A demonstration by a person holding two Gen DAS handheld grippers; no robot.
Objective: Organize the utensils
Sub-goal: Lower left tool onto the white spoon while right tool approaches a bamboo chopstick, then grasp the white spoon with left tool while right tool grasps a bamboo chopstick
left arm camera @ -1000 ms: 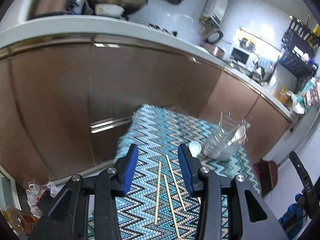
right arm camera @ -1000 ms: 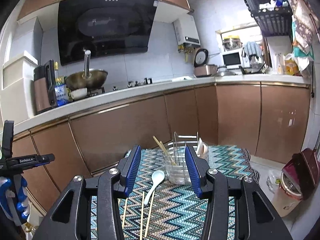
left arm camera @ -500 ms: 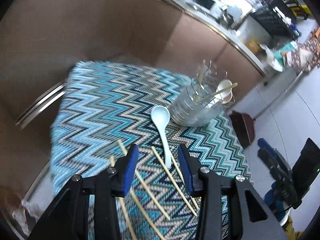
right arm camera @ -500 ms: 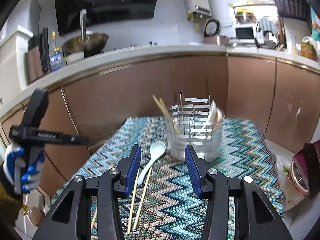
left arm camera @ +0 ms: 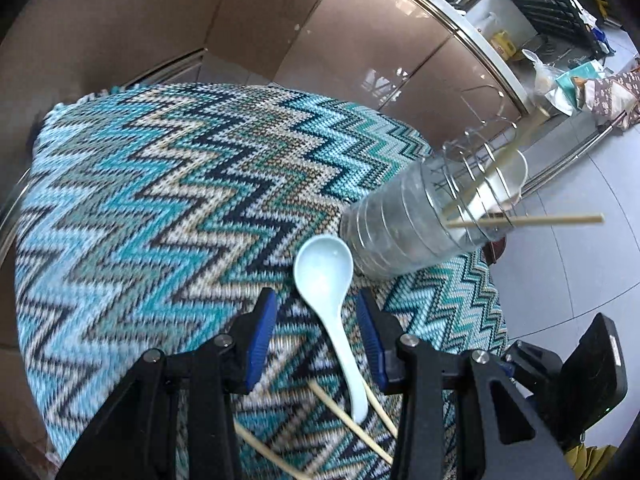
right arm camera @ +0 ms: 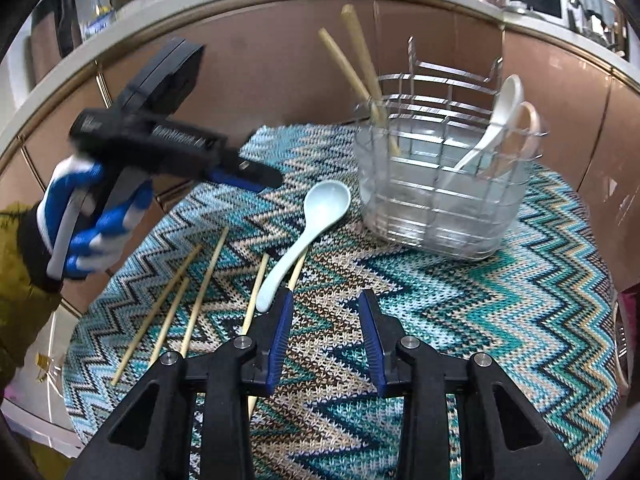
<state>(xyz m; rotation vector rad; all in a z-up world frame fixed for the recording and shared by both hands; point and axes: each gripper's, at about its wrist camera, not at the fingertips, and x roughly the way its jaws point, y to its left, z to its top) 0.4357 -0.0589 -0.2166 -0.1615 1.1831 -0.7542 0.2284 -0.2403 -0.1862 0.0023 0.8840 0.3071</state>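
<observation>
A pale blue ceramic spoon (left arm camera: pixel 323 268) lies on the zigzag cloth (left arm camera: pixel 160 200), bowl toward the wire utensil rack (left arm camera: pixel 432 220). My left gripper (left arm camera: pixel 316 314) is open and straddles the spoon's neck, its pads clear of it on both sides. Seen from the right wrist, the spoon (right arm camera: pixel 320 208) lies just left of my right gripper (right arm camera: pixel 325 314). That gripper's jaws are closing over bare cloth with nothing between them. Several loose chopsticks (right arm camera: pixel 200 280) lie left of it. The rack (right arm camera: pixel 440 200) holds chopsticks and two spoons. My left gripper (right arm camera: pixel 260 176) hovers by the spoon's bowl.
A gloved hand (right arm camera: pixel 80 216) holds the left gripper. Brown cabinet doors (right arm camera: pixel 280 68) stand close behind the small table. The cloth (right arm camera: pixel 500 300) is bare right of the rack. Tiled floor (left arm camera: pixel 580 260) lies beyond the table's edge, where the right gripper's body (left arm camera: pixel 580 380) shows.
Both grippers have dropped toward the table and tilted down. The left one swung over the chopsticks to straddle the spoon. The right jaws have narrowed a little.
</observation>
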